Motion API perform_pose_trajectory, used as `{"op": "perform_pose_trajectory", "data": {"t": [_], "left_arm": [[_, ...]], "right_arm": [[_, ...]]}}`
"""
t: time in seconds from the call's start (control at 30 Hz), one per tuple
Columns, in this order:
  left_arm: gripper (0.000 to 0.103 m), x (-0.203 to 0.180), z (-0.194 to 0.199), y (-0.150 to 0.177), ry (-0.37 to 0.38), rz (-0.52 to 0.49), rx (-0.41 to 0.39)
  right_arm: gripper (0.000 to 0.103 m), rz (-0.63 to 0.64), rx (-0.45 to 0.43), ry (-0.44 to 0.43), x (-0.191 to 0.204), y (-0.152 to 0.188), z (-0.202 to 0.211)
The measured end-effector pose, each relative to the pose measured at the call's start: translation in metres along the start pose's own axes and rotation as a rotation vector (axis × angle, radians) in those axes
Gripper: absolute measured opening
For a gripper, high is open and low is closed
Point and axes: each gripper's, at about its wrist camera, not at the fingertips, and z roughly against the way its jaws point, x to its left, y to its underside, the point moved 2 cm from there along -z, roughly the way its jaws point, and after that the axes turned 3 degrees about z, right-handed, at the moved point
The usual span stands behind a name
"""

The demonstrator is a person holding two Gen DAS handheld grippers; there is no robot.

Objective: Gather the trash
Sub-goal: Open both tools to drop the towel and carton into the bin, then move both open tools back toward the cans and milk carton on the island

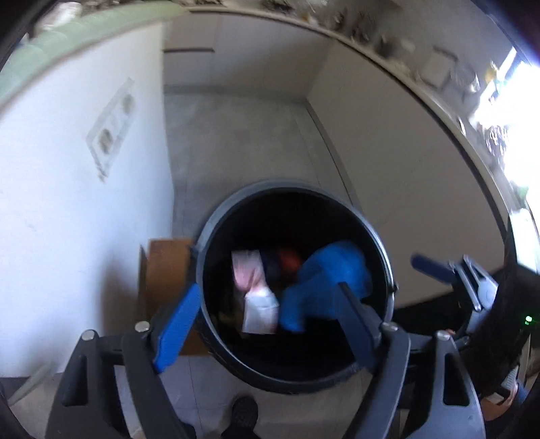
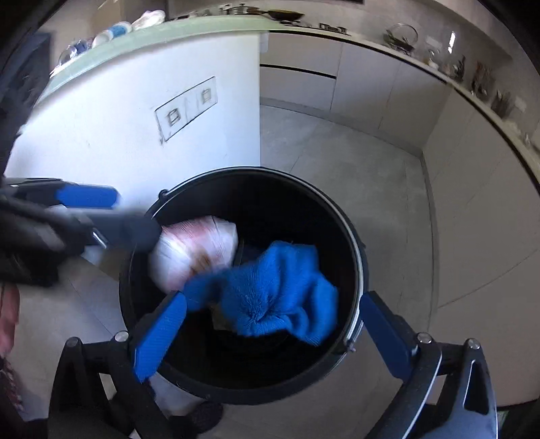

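Kitchen setting: pale tiled floor [image 2: 354,175], white cabinet fronts along the far side, and a white island wall [image 2: 135,111] with a socket plate [image 2: 187,108] under a green-topped counter [image 2: 162,30] that carries blurred items. A black round bin [image 2: 351,236] stands on the floor beside that wall, and a brown cardboard box [image 1: 165,266] sits against the bin on the wall side. You hold both sets of tongs over the bin mouth, pointing steeply down. Your left tongs [image 1: 270,314] stand apart, nothing pressed between the blue pads; the same goes for your right tongs [image 2: 273,324], spread wide with each finger out near the bin rim. A crumpled blue cloth [image 2: 276,290] is at the bin opening between the right fingers, touching neither pad as far as the right wrist view shows. Beside it, a white and pink bag or wrapper [image 2: 195,250] lies inside the bin, blurred. Something red [image 1: 288,258] shows deeper in, too dark to identify. Your dark shoe [image 1: 244,412] is on the floor just below the bin.
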Motion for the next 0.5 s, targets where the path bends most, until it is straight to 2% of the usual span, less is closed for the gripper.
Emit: {"op": "perform_pose_trajectory", "data": {"t": [0.27,0.3,0.37,0.5], "left_arm": [[0.084,-0.006,0.020,0.008,-0.092,-0.019,-0.030],[0.085,-0.009,0.025,0.007,-0.098,-0.028,-0.040],[0.093,-0.011,0.037,0.005,-0.103,-0.034,-0.066],[0.094,-0.016,0.065,-0.002,-0.105,-0.045,-0.117]], "right_arm": [[0.103,-0.087,-0.005,0.062,-0.016,-0.006,0.021],[0.103,-0.109,-0.006,0.054,-0.017,-0.009,0.025],[0.103,-0.155,-0.006,0.047,-0.020,-0.013,0.032],[0.103,-0.219,-0.005,0.038,-0.019,-0.021,0.047]]}}
